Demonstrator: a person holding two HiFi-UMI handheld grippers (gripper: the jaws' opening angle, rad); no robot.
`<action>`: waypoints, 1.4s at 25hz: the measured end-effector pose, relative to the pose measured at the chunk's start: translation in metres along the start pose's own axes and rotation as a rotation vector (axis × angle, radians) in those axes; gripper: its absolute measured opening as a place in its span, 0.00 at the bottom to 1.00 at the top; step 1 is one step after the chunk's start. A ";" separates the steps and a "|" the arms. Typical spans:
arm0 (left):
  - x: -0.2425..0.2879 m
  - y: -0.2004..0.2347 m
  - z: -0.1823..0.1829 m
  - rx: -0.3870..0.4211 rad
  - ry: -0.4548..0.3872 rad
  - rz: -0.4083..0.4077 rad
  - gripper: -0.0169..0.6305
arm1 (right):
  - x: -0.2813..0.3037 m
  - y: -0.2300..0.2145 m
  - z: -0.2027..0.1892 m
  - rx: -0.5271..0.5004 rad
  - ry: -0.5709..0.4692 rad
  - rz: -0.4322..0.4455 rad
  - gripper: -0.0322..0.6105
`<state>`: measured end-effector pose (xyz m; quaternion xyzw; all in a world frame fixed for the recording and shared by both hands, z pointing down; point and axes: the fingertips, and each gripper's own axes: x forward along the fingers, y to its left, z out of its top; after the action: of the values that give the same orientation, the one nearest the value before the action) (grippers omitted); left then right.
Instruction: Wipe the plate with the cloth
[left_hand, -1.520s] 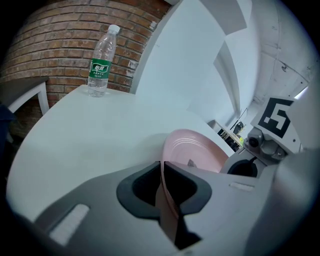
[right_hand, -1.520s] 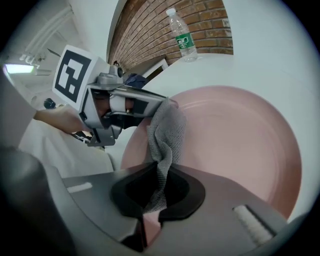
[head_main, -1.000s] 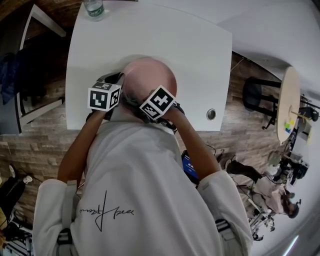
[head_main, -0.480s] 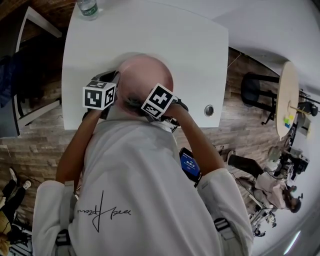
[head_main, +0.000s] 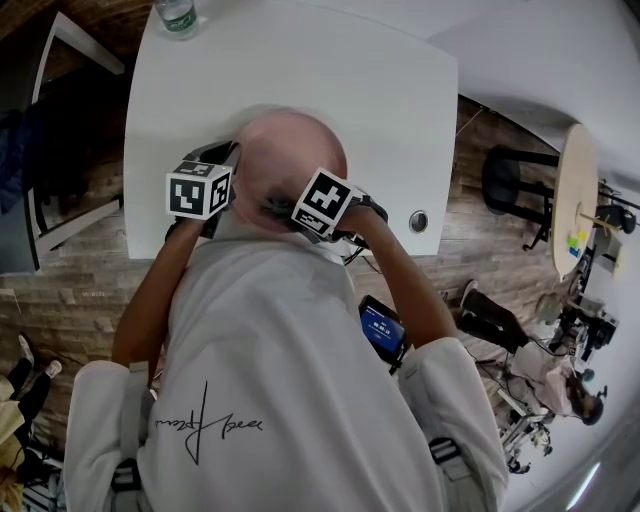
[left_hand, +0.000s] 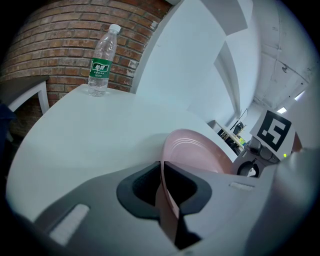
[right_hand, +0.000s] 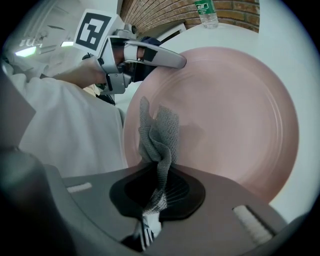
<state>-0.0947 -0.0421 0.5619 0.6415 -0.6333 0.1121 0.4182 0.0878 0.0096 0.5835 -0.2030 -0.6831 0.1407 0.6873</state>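
Observation:
A pink plate (head_main: 290, 145) is held tilted over the white table (head_main: 360, 70), close to the person's chest. My left gripper (head_main: 228, 170) is shut on the plate's left rim; in the left gripper view the rim (left_hand: 167, 192) runs edge-on between the jaws. A grey mesh cloth (right_hand: 157, 132) is pinched in my right gripper (right_hand: 152, 200), and its loose end lies against the plate's face (right_hand: 230, 105) near the lower left. In the head view the right gripper (head_main: 285, 207) sits at the plate's near edge. The left gripper (right_hand: 150, 55) also shows in the right gripper view, at the plate's top left rim.
A water bottle (head_main: 178, 15) with a green label stands at the table's far left corner, and it also shows in the left gripper view (left_hand: 102, 60). A cable hole (head_main: 418, 221) lies near the table's front right edge. A round wooden table (head_main: 575, 200) stands to the right.
The right gripper with the cloth has shifted slightly to the right along the plate's near edge. The left gripper keeps its hold on the rim.

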 end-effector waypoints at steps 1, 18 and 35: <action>0.000 0.000 0.000 -0.002 0.000 0.000 0.09 | -0.001 -0.002 -0.001 -0.008 0.010 -0.007 0.08; 0.001 0.001 0.000 -0.007 0.004 0.001 0.09 | -0.024 -0.052 -0.017 -0.180 0.169 -0.240 0.08; 0.001 0.004 0.003 0.007 -0.001 0.025 0.16 | -0.062 -0.125 0.010 -0.315 0.064 -0.769 0.08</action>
<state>-0.0997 -0.0446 0.5626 0.6350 -0.6410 0.1194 0.4143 0.0652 -0.1282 0.5874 -0.0402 -0.7005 -0.2390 0.6713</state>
